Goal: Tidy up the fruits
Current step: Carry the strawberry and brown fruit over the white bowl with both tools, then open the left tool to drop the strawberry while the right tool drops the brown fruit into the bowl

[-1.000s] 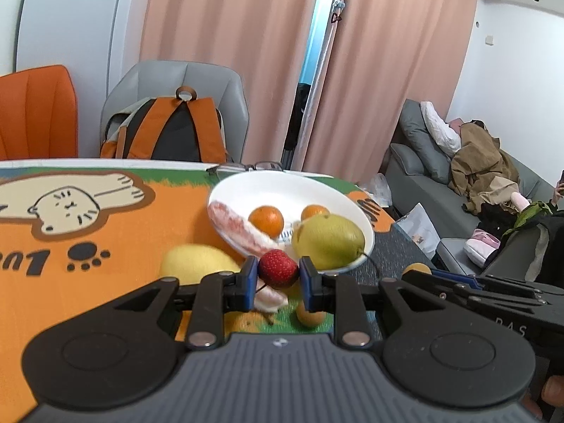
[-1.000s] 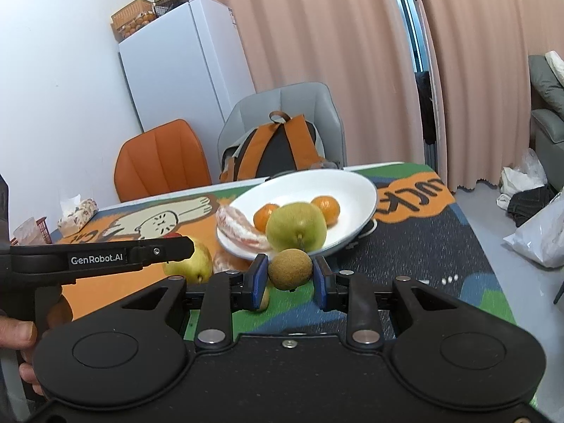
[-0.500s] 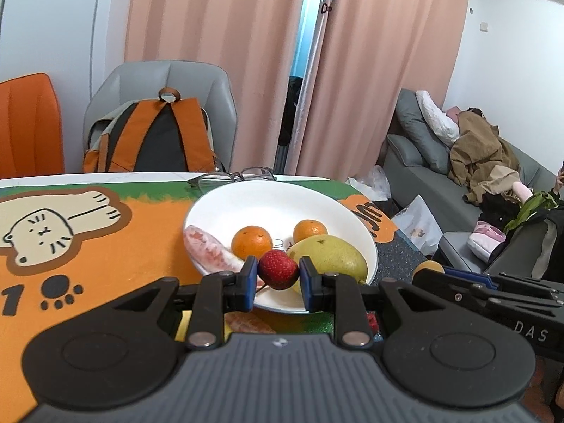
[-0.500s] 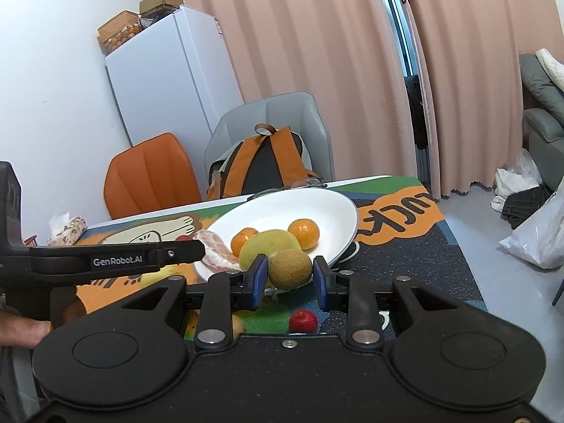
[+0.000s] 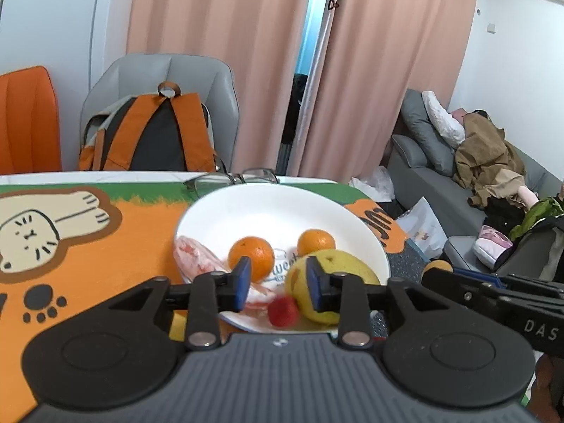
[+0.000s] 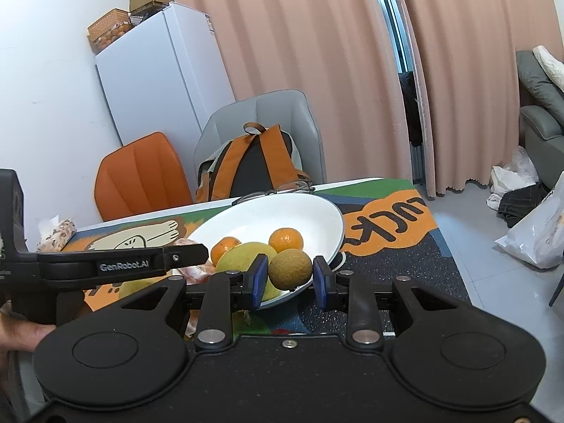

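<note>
A white plate (image 5: 282,208) holds two oranges (image 5: 251,256), a green pear (image 5: 333,283) and a peeled pink grapefruit piece (image 5: 197,261). My left gripper (image 5: 278,280) is open above the plate's near rim; a red strawberry (image 5: 282,311), blurred, is below its pads over the rim. My right gripper (image 6: 289,280) has its pads spread, and a brown kiwi (image 6: 290,269) sits between them without clear contact, over the plate's (image 6: 303,218) near right rim beside the pear (image 6: 243,257).
The plate sits on an orange and green cat-print mat (image 5: 88,232). Glasses (image 5: 232,178) lie behind the plate. A yellow fruit (image 5: 177,324) lies on the mat under the left gripper. Chairs and a backpack (image 5: 151,134) stand behind the table.
The left gripper opened and the strawberry dropped from between its pads toward the plate. The right gripper moved over the plate rim and its pads spread apart from the kiwi.
</note>
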### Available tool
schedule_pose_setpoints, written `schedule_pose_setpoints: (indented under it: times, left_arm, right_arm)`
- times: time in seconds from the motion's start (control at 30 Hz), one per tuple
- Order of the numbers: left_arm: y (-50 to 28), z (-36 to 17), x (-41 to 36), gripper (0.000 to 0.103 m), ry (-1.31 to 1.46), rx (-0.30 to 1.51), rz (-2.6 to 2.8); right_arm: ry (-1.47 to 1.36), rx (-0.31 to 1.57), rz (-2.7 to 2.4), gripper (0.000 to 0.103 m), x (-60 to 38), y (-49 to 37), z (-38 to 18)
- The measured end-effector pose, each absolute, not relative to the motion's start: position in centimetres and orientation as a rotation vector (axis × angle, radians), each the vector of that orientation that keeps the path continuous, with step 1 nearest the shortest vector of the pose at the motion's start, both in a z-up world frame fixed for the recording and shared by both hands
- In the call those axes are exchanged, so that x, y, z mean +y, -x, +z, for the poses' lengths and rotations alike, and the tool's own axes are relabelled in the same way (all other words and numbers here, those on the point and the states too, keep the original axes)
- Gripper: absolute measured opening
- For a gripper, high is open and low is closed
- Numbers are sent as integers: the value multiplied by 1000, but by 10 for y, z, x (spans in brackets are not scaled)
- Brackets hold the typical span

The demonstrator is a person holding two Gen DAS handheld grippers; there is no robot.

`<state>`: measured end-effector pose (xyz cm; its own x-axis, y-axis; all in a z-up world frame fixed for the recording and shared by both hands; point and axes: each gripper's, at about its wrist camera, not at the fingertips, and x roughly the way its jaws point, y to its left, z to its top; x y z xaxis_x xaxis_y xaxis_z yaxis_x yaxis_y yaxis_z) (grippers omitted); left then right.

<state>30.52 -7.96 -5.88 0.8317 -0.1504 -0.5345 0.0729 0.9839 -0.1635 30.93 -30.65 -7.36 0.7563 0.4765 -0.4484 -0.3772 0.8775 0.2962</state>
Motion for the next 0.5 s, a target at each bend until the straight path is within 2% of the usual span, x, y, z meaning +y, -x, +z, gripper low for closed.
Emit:
schedule_pose_setpoints:
  times: [0.03, 0.27, 0.5]
  left_arm:
    - [-305, -57, -78, 44, 137, 574, -105]
    - [-299, -48, -62, 54, 167, 568, -61]
    - [-288, -44, -45, 76, 210, 583, -25]
  right_arm:
    - [-193, 541, 468, 29, -306, -311, -74]
    - [-188, 548, 468, 29, -300, -318, -73]
    - [-184, 541, 462, 29, -294, -326, -65]
